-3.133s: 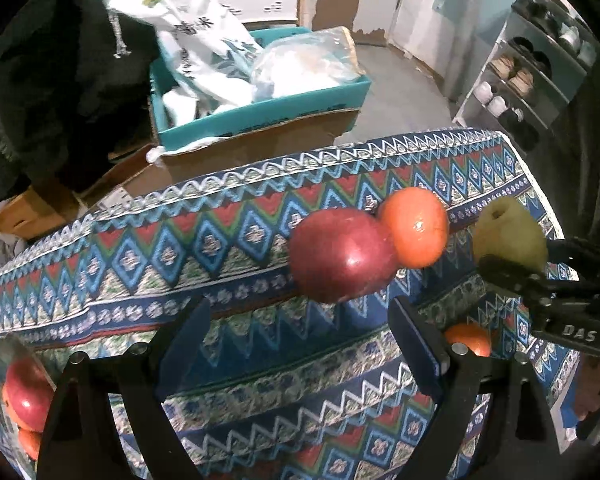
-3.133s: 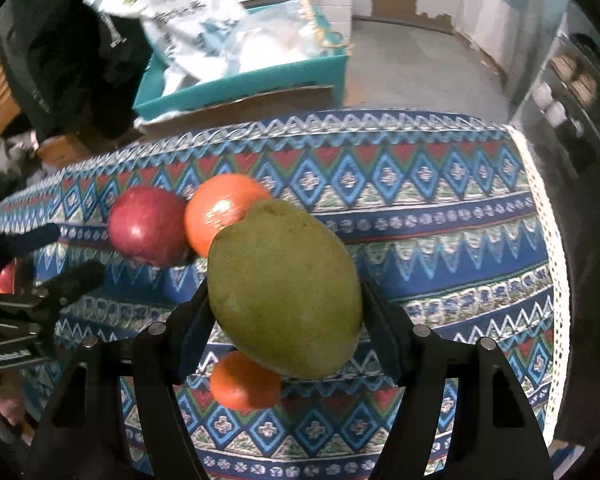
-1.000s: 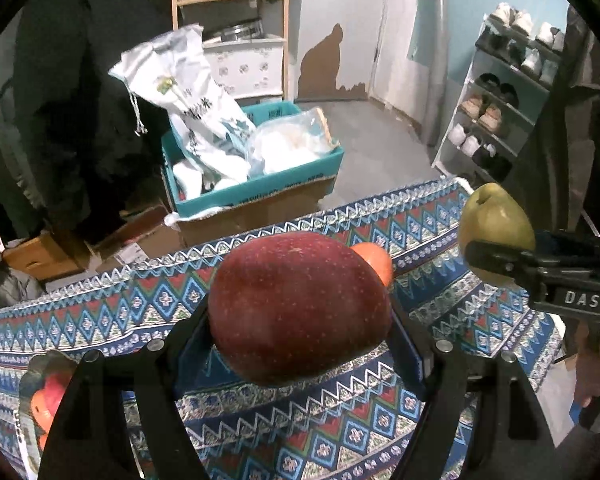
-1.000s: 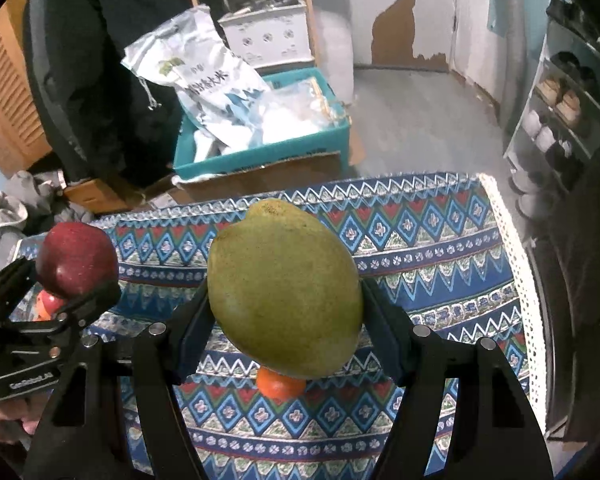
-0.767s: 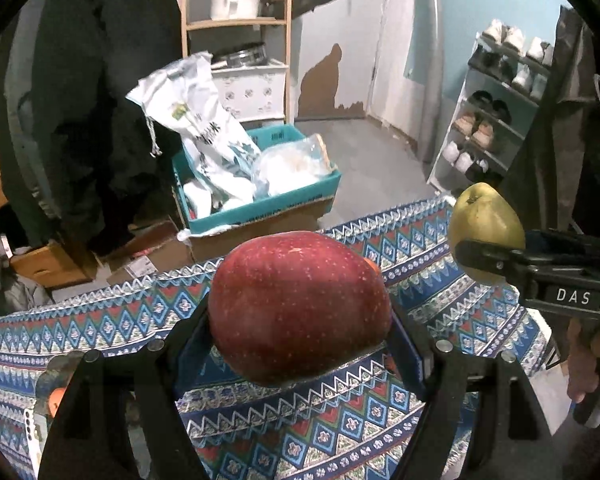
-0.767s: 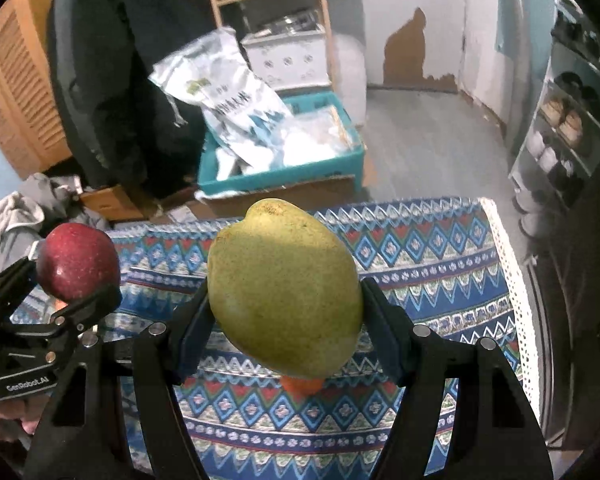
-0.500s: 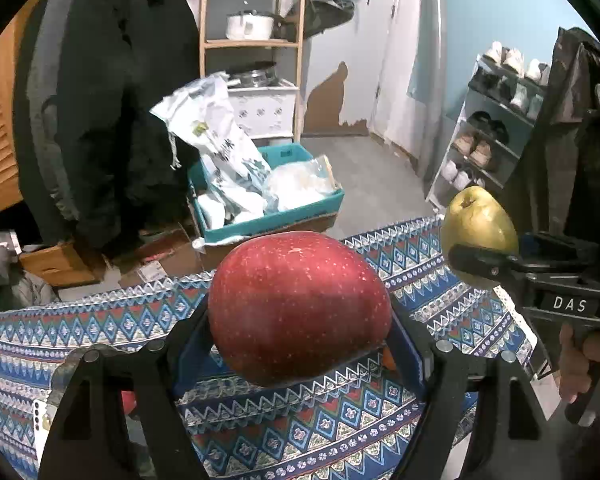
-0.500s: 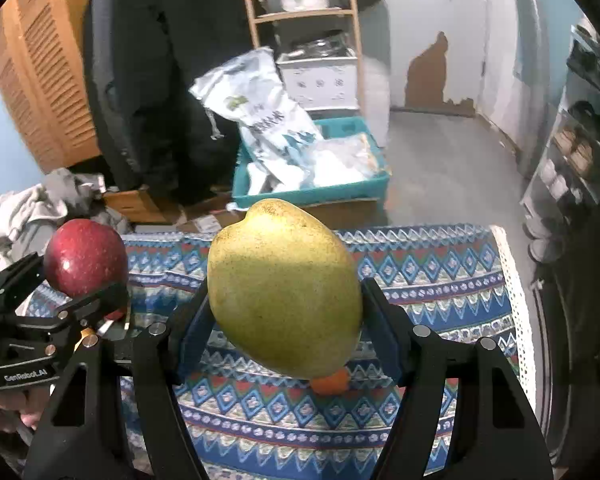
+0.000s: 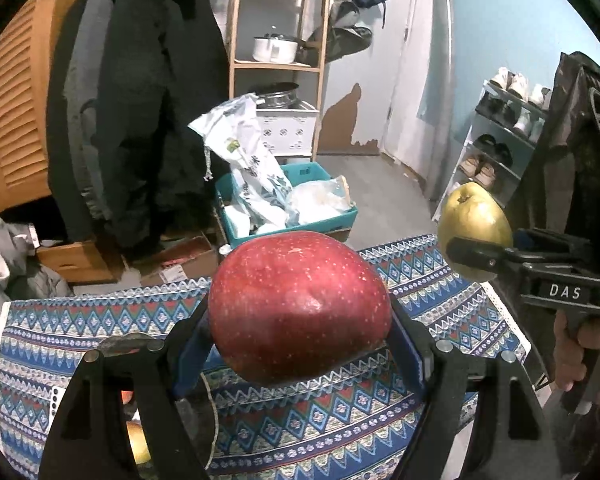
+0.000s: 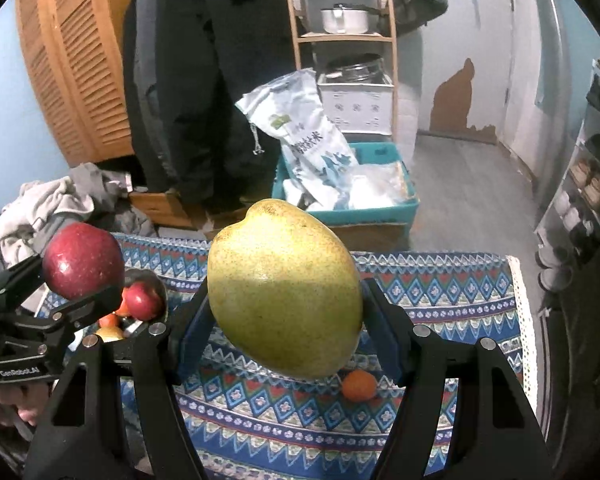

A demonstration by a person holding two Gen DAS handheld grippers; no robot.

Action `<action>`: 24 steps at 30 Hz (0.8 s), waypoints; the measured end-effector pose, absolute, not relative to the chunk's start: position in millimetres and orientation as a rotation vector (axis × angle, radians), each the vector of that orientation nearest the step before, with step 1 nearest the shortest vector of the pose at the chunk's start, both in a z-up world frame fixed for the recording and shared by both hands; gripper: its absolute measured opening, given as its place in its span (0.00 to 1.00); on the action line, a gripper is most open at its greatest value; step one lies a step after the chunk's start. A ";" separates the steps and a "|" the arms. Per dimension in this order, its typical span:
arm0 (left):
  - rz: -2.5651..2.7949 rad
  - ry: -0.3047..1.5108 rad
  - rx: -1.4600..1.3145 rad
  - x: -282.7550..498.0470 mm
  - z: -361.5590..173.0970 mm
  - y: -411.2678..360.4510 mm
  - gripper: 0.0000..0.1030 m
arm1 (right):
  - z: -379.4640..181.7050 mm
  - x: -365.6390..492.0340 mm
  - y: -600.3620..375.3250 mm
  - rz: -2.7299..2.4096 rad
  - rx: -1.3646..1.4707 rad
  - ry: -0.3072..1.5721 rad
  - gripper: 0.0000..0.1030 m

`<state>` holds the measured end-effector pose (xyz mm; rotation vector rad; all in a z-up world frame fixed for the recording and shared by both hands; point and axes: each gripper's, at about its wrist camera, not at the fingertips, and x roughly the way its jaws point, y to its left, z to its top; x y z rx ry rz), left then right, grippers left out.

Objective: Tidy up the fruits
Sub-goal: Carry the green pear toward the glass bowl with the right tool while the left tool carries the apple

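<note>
The left hand-held gripper (image 9: 300, 344) is clamping a red apple (image 9: 300, 306) between its blue-padded fingers (image 9: 190, 344), and the fruit is hanging clear above the tabletop (image 9: 440, 304), which is wearing a blue, red and white patterned cloth. The right hand-held gripper (image 10: 284, 336) is clamping a yellow-green pear (image 10: 284, 286) in the same manner, likewise off the surface. In the left wrist view the right hand-held gripper is showing at the far right edge with the pear in its jaws, a person's hand (image 9: 576, 356) gripping its handle. In the right wrist view the left hand-held gripper is showing at the left with the apple.

A metal bowl (image 10: 156, 280) is sitting at the left end of the tabletop, holding a second red apple (image 10: 142, 300) and further fruit that is partly hidden. One orange (image 10: 359, 385) is lying alone on the cloth, near the right-hand finger of the right hand-held gripper in that view.

Beyond the far edge of the tabletop a teal crate (image 10: 380, 208) is standing on the floor, holding a white printed bag (image 10: 304, 136).
</note>
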<state>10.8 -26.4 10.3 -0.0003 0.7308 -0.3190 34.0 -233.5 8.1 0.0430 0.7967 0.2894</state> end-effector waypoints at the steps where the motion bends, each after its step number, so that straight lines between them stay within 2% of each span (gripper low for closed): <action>1: -0.314 0.732 -0.009 9.5 10.6 -22.4 0.78 | 9.0 34.2 -230.4 0.294 0.040 0.796 0.68; 24: -0.090 0.770 -0.103 8.8 -19.9 90.1 0.78 | -6.5 68.7 -113.0 0.496 -0.025 0.847 0.68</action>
